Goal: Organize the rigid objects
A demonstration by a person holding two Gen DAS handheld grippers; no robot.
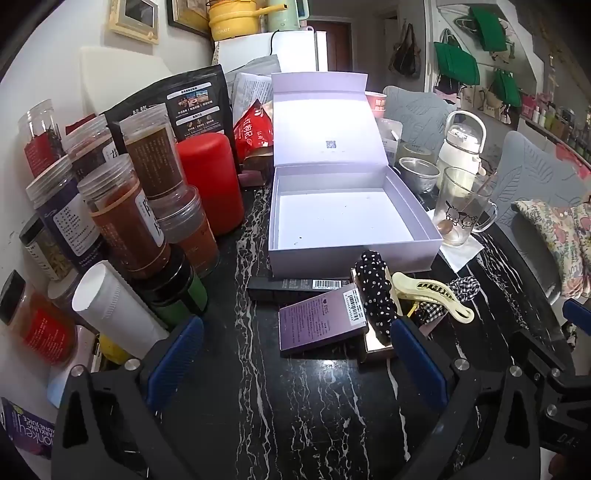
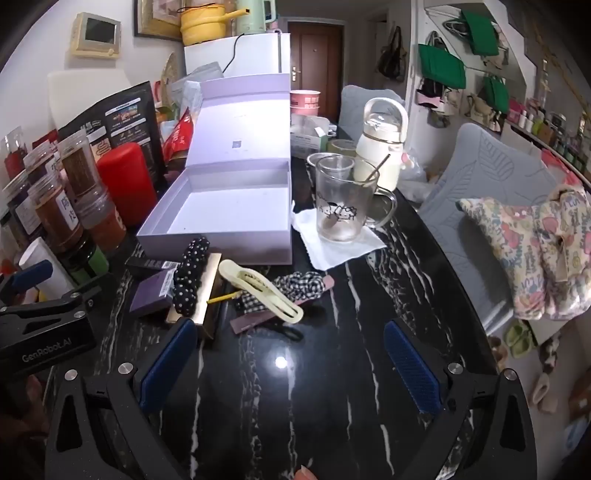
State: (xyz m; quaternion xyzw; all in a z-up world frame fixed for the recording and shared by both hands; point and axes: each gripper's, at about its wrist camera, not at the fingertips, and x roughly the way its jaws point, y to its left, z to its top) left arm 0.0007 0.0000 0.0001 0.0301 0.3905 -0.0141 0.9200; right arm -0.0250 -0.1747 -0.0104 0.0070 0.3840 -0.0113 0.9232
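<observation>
Counter (image 2: pixel 332 369), black marble: open lilac box (image 1: pixel 351 254) (empty) mid-counter. Against its near wall: black slim carton (image 1: pixel 295 286), purple carton (image 1: pixel 317 325), polka-dot scrunchie (image 1: pixel 375 291), cream claw clip (image 1: pixel 432 295). Left gripper (image 1: pixel 295 354) and right gripper (image 2: pixel 291 365): jaws spread, holding nothing.

Domestic dining area. Evidence: marble-patterned table (image 2: pixel 332 369) crowded with spice jars (image 1: pixel 125 221), glass mug (image 2: pixel 341 199), cooking pot (image 2: pixel 201 22) atop a small fridge (image 2: pixel 236 55), padded chairs (image 2: pixel 480 206), bags (image 2: pixel 441 66) hung by the entrance door (image 2: pixel 314 55).
</observation>
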